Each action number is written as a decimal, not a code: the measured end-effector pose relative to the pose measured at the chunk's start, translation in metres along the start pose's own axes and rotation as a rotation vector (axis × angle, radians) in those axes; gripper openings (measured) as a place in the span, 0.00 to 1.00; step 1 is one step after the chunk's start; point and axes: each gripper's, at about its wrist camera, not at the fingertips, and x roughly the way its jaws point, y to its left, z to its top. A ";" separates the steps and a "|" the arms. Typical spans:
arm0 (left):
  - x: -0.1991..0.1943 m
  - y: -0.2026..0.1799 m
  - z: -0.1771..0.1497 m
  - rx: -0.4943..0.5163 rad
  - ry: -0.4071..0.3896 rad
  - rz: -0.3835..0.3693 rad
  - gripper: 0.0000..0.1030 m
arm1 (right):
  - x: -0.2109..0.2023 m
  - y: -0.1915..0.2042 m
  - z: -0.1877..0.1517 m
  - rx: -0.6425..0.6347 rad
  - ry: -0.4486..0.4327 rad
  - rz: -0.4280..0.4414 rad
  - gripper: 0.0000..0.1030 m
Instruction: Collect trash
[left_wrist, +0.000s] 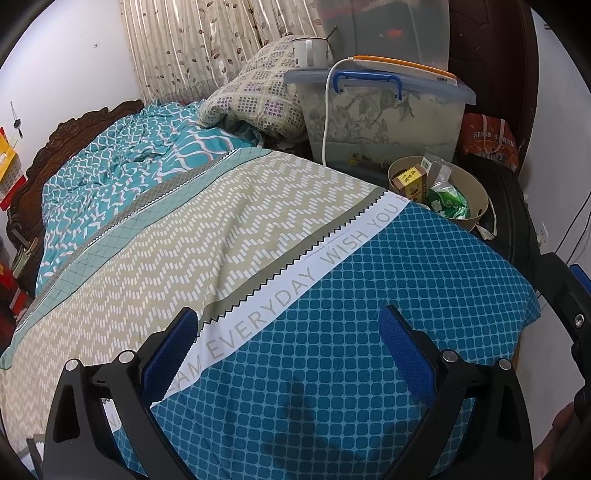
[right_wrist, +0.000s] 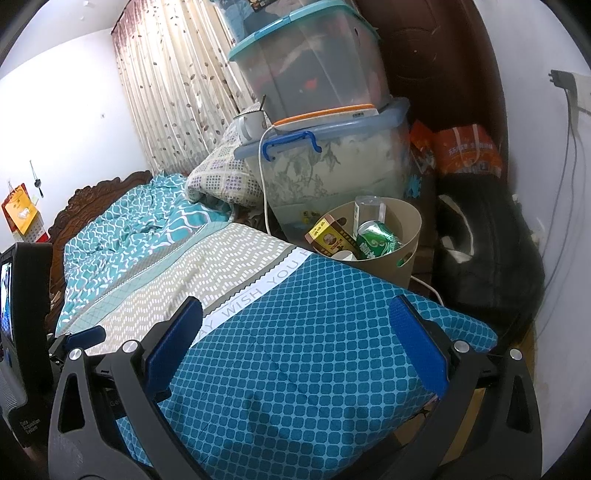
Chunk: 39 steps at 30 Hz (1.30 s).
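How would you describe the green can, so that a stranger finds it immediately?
Beyond the far corner of the bed stands a beige bin, below the stacked storage boxes. The green can lies tilted inside it, beside a yellow-brown carton; it alone is shiny green.

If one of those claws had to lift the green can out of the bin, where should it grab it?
Probably from above, across the can's upper end. It leans tilted inside the bin, with its top poking above the rim, the box close on its left and the bin wall blocking any sideways approach.
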 end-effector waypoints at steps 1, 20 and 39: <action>0.000 0.000 -0.001 0.001 0.001 0.000 0.92 | 0.000 0.000 -0.001 0.001 0.000 0.000 0.97; 0.003 -0.004 -0.004 0.007 0.023 -0.015 0.92 | 0.003 -0.002 -0.003 0.004 0.008 0.002 0.97; 0.004 -0.005 -0.006 0.019 0.023 0.003 0.92 | 0.004 -0.003 -0.002 0.005 0.013 0.002 0.97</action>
